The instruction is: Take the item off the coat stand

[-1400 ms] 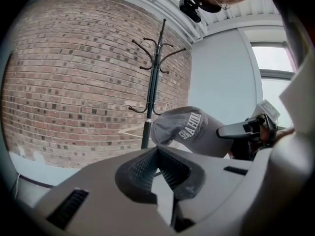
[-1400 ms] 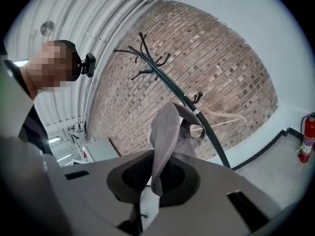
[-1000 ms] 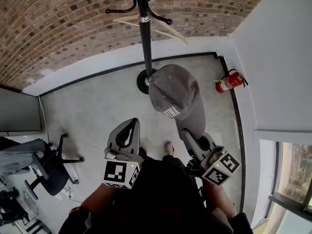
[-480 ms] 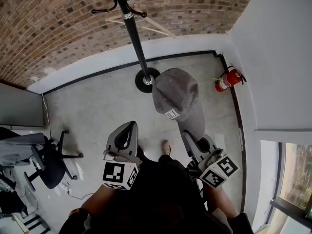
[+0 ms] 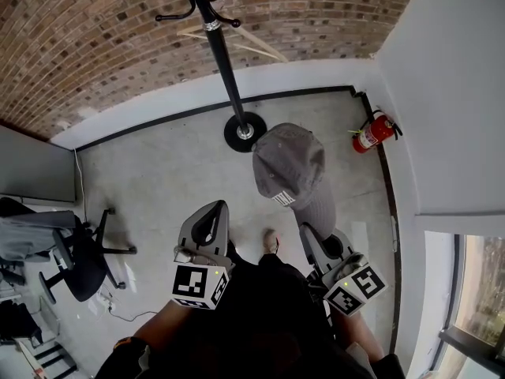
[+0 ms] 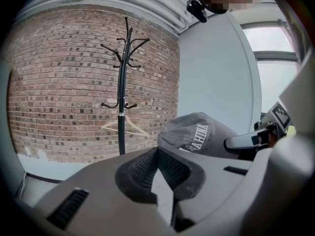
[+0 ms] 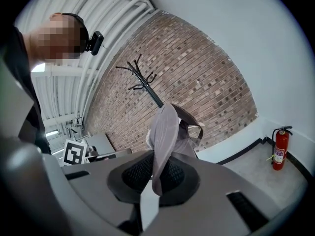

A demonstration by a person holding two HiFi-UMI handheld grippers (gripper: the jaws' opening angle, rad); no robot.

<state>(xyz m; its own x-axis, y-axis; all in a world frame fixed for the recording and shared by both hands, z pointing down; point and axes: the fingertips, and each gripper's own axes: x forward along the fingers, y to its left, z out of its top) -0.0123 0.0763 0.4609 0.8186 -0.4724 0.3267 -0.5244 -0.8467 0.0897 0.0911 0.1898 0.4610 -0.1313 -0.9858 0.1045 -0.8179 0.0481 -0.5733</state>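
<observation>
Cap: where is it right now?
In the head view the cap is right of centre, clamped by its brim in the right gripper. It is off the coat stand and shows just right of the stand's base.

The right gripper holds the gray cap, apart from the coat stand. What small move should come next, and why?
Probably draw the gray cap slightly toward the person's torso, the right gripper clamped on its brim. The cap hangs clear of the coat stand, so only carrying it away seems left.
</observation>
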